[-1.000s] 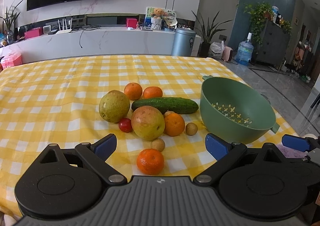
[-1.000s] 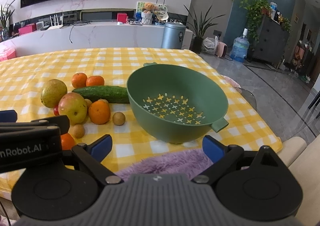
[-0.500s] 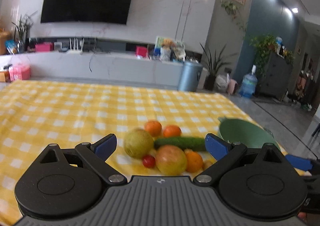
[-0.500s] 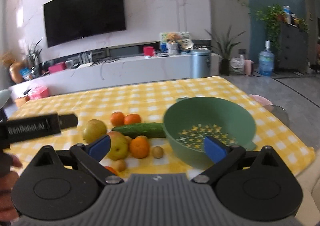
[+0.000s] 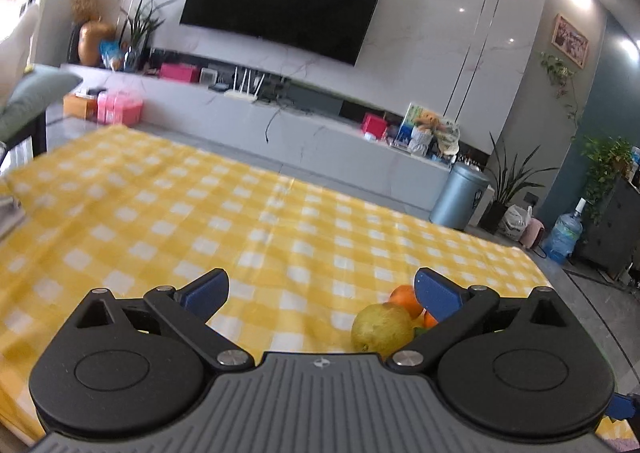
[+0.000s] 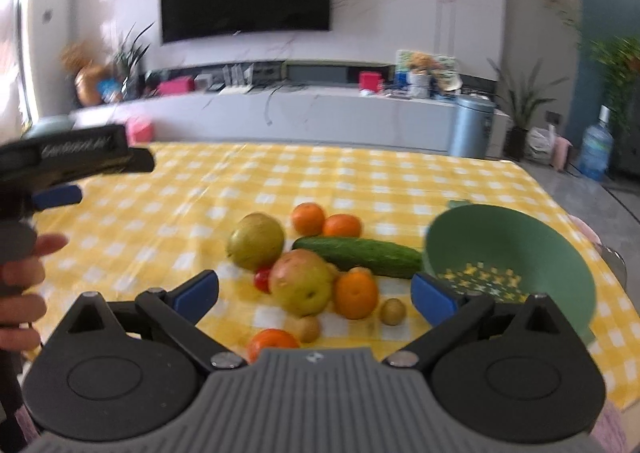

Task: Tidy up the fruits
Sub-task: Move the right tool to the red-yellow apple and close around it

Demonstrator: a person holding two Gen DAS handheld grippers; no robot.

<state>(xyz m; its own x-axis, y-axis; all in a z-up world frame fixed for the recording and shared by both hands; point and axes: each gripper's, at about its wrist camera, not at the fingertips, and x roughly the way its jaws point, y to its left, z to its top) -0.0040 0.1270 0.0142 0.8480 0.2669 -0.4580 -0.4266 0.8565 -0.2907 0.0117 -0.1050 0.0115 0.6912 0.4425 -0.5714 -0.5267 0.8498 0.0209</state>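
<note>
In the right wrist view the fruit pile lies mid-table: a pear (image 6: 256, 241), an apple (image 6: 306, 281), several oranges (image 6: 356, 295), a cucumber (image 6: 360, 256), a cherry tomato (image 6: 263, 279) and small brown fruits (image 6: 393, 311). A green colander (image 6: 508, 265) stands empty to their right. My right gripper (image 6: 314, 293) hovers short of the pile, its jaws opening with nothing between them. My left gripper (image 5: 320, 291) is open and empty over bare tablecloth; the pear (image 5: 382, 327) and an orange (image 5: 404, 299) peek by its right finger. It also shows at the left (image 6: 60, 173), held by a hand (image 6: 20, 281).
The yellow checked tablecloth (image 5: 240, 233) covers the table, whose right edge runs past the colander. A purple fluffy mat (image 6: 612, 425) lies at the near right corner. Beyond the table are a TV wall, a long console and a metal bin (image 6: 472, 125).
Both cameras tipped upward. The left gripper swung left, so the fruits slid to its lower right and the colander left its view. The right gripper turned left, bringing the pile to the centre.
</note>
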